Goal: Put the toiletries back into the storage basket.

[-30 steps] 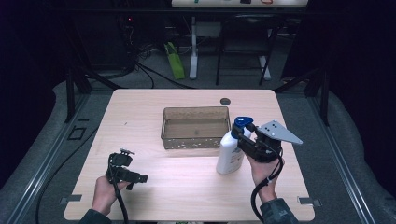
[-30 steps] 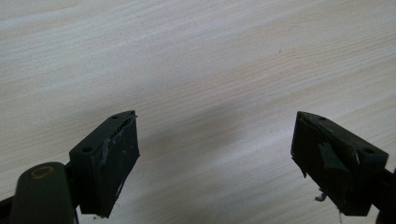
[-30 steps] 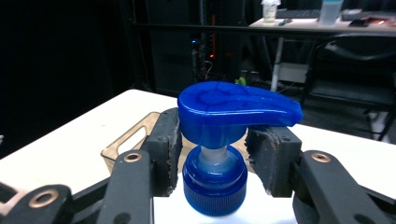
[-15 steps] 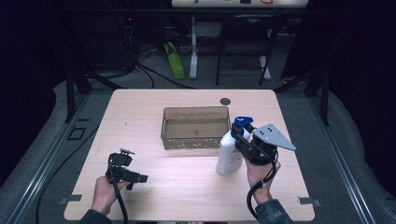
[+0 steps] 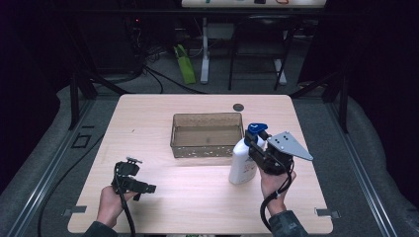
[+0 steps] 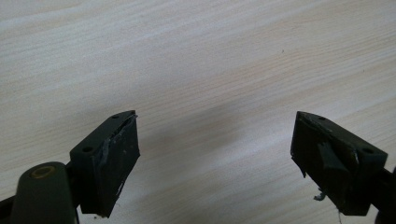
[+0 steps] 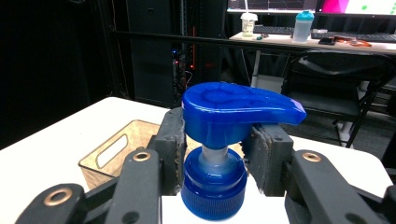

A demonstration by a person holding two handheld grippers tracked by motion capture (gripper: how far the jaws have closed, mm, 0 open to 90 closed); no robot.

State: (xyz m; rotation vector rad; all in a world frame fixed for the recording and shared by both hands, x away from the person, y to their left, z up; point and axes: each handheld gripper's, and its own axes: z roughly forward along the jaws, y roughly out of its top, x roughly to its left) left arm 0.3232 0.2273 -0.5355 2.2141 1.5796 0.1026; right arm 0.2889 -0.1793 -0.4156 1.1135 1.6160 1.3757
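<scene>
A white pump bottle (image 5: 240,167) with a blue pump head (image 7: 233,108) stands upright on the wooden table (image 5: 197,197), just right of a clear brownish basket (image 5: 206,116). My right gripper (image 5: 255,144) is shut on the bottle's blue neck under the pump head; in the right gripper view its pads (image 7: 173,149) press on both sides of the collar. My left gripper (image 5: 131,174) is held low over the table's near left part. Its jaws stand open over bare wood in the left gripper view, with nothing between the fingertips (image 6: 114,161).
The basket (image 7: 112,156) looks empty. A small dark round disc (image 5: 238,107) lies near the table's far edge. Beyond the table are dark racks, cables on the floor and a desk with cups (image 7: 302,25).
The right gripper has turned slightly on the bottle's top, its grey plate swinging a little toward the bottle. The bottle and the left gripper have stayed where they were.
</scene>
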